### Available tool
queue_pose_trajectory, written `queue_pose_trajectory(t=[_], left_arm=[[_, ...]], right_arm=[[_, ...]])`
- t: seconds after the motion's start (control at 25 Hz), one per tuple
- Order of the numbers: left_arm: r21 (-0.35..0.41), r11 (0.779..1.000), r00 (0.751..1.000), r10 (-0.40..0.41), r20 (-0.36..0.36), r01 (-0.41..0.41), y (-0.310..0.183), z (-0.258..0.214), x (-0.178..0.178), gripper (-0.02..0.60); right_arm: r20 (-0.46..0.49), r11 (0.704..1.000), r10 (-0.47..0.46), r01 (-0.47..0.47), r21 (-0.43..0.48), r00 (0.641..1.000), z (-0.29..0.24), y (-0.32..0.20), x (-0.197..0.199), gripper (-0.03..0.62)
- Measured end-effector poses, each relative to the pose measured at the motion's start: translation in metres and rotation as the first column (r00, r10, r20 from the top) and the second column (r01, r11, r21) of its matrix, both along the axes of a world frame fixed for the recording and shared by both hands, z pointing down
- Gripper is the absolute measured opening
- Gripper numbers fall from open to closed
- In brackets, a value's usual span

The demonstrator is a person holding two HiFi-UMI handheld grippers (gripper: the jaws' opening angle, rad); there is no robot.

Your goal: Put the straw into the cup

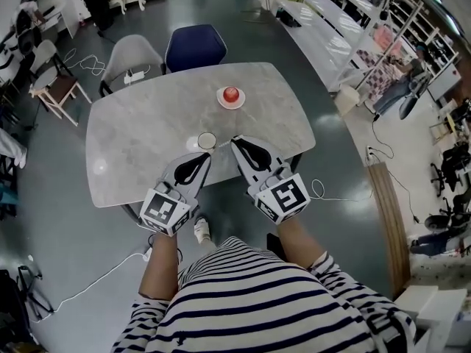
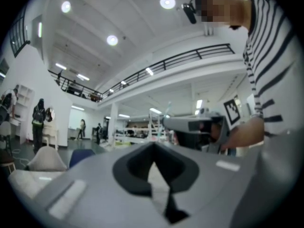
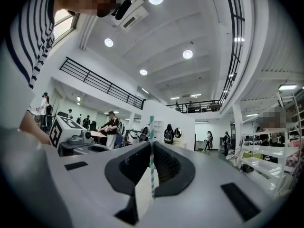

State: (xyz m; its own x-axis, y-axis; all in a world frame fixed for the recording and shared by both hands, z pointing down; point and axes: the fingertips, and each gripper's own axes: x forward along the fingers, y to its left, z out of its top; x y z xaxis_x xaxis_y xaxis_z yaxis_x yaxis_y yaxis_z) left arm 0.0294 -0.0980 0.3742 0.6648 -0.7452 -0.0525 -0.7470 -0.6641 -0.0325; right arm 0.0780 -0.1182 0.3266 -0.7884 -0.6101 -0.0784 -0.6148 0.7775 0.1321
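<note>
Your striped shirt [image 1: 257, 300] fills the bottom of the head view, with both arms reaching out over the near edge of the marble bench [image 1: 140, 131]. Nothing sits between the tools and the cup. The only other item on the bench is a small red round thing [image 1: 231, 93] on a plate [image 1: 221, 103], further back and well apart from the cup. Behind the far edge are a blue chair [image 1: 195, 46] and a grey chair [image 1: 132, 56].

The white cup [image 1: 207, 140] stands upright near your edge of the bench, just past the tip of your left hand-held gripper [image 1: 201, 158] and just beside the tip of your right hand-held gripper [image 1: 238, 143]. Can't really tell what's in it from up there.

The left hand-held gripper [image 2: 153, 147] has its jaws pressed together with nothing between them. The right hand-held gripper [image 3: 151, 145] is clamped on the green-and-white striped straw [image 3: 151, 163], which stands upright between the jaws and pokes out above their tips. So the straw's up in your right tool, not yet in the cup.
</note>
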Motion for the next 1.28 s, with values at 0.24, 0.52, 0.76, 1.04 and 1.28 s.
queue_pose_trajectory(t=[0.24, 0.52, 0.76, 1.04, 1.28], left_arm=[[0.008, 1.0, 1.0, 0.003, -0.014, -0.003, -0.054, -0.001, -0.035, 0.006], [0.022, 0.999, 1.0, 0.027, -0.011, -0.027, -0.099, -0.001, -0.072, 0.006], [0.006, 0.999, 0.999, 0.049, -0.015, -0.049, -0.118, 0.006, -0.088, 0.006], [-0.017, 0.998, 0.997, 0.068, -0.024, -0.068, -0.136, 0.016, -0.093, 0.006], [-0.028, 0.998, 0.999, 0.051, -0.019, -0.052, -0.153, 0.022, -0.091, 0.006]], right_arm=[[-0.009, 1.0, 0.018, -0.018, 0.004, 1.0, -0.001, -0.052, -0.031, 0.025], [-0.008, 0.999, 0.049, -0.049, 0.002, 0.999, 0.008, -0.094, -0.065, 0.025], [-0.026, 0.995, 0.091, -0.092, -0.041, 0.995, 0.028, -0.116, -0.075, 0.025], [-0.053, 0.985, 0.119, -0.125, -0.119, 0.991, 0.063, -0.14, -0.072, 0.025], [-0.102, 0.974, 0.095, -0.113, -0.195, 0.99, 0.101, -0.159, -0.072, 0.025]])
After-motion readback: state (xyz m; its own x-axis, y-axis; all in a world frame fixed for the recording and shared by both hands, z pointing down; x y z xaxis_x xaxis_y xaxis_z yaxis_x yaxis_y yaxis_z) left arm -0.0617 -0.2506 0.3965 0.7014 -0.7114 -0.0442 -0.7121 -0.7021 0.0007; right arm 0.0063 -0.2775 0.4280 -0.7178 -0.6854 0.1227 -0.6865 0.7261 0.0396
